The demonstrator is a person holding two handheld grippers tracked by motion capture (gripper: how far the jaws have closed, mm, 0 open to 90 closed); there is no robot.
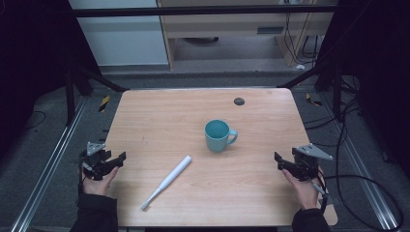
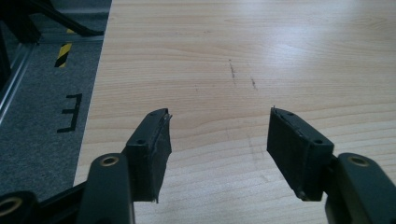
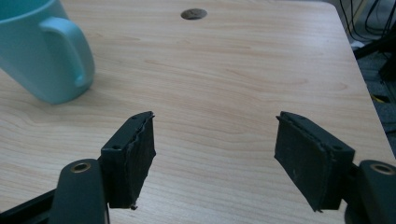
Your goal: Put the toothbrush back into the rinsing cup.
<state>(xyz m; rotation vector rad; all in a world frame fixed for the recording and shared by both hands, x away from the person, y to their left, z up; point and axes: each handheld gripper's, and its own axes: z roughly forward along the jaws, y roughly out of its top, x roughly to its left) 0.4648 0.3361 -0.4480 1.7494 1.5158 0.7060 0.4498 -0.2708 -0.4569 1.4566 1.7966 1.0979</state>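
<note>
We see a wooden table (image 1: 203,193) from above, its near edge cut off by the bottom of the high view, where our sleeves also run out of frame. Beyond the far edge the room falls into darkness on both sides, and little can be made out there. In the right gripper view the teal mug (image 3: 44,51) is cut off at the top and left, so its rim and inside are hidden; from above the mug (image 1: 218,136) stands upright near the table's middle, handle turned toward our right side. What the small dark round spot (image 1: 239,101) near the far edge is, we cannot tell.

The white toothbrush (image 1: 167,181) lies flat and slanted on the near half of the table, head toward us, handle toward the mug. It sits between our two hands, nearer the left one, touching neither.

Our left gripper (image 1: 110,162) hovers at the table's left edge with its jaws spread wide and nothing between them; in the left gripper view bare wood lies beyond the pads (image 2: 154,149). Our right gripper (image 1: 283,163) sits at the right edge, jaws likewise wide apart and empty, the mug ahead and to the left of its fingers (image 3: 133,154), well apart.
</note>
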